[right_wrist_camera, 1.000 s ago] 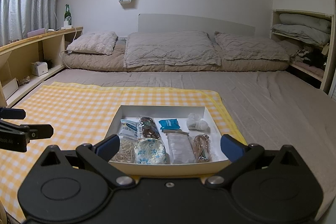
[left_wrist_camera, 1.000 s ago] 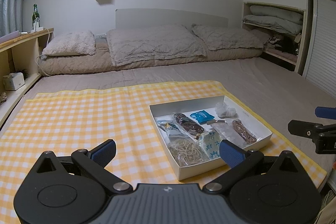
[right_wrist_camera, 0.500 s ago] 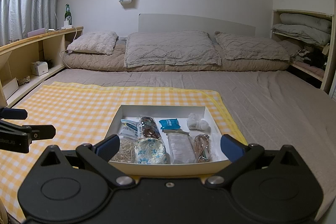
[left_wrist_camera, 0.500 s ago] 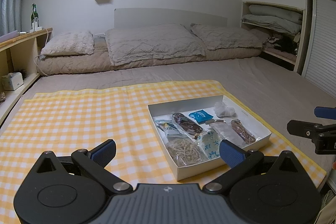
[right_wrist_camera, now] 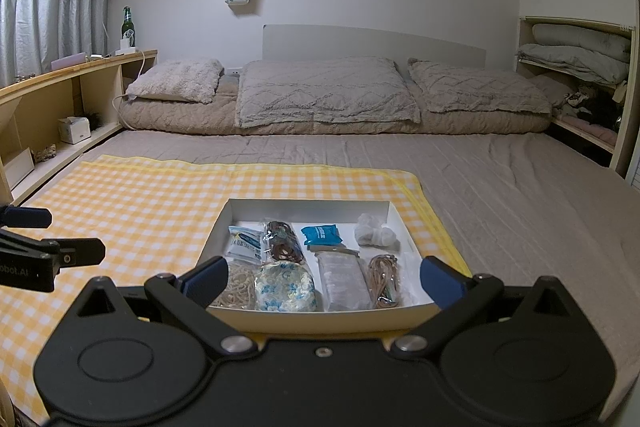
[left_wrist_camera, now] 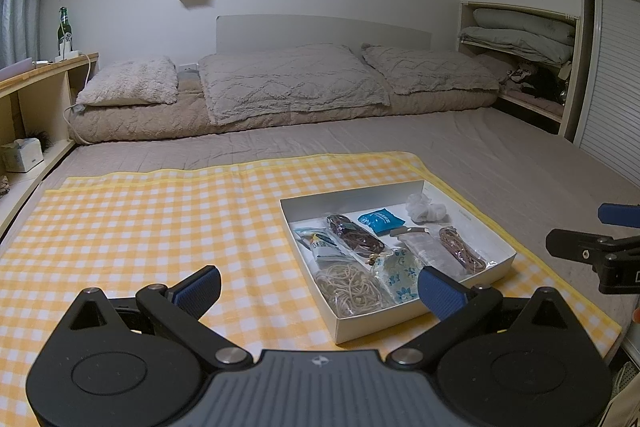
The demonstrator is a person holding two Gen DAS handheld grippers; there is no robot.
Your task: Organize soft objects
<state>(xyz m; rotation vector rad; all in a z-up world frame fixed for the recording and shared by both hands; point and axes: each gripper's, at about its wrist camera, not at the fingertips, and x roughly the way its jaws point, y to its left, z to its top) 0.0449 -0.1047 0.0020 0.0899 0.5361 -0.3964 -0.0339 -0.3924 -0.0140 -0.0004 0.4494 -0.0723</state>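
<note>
Left wrist view: the left gripper [left_wrist_camera: 320, 285] is hovering with fingers spread wide, nothing between them, over the yellow checked cloth [left_wrist_camera: 160, 219]; the white tray [left_wrist_camera: 404, 319] of soft items is lying ahead and right, toward the cloth's right edge, and the right gripper [left_wrist_camera: 592, 243] is showing at the frame's right side. Right wrist view: the right gripper [right_wrist_camera: 322, 277], fingers likewise apart and empty, is facing the tray [right_wrist_camera: 320, 319] squarely, its near wall just beyond the fingertips; the floral pouch [right_wrist_camera: 286, 287] is sitting at the tray's near edge.

Home bedroom: bed [right_wrist_camera: 400, 163] with pillows [right_wrist_camera: 324, 91], curtains [right_wrist_camera: 48, 27], stacked bedding [right_wrist_camera: 576, 55].
</note>
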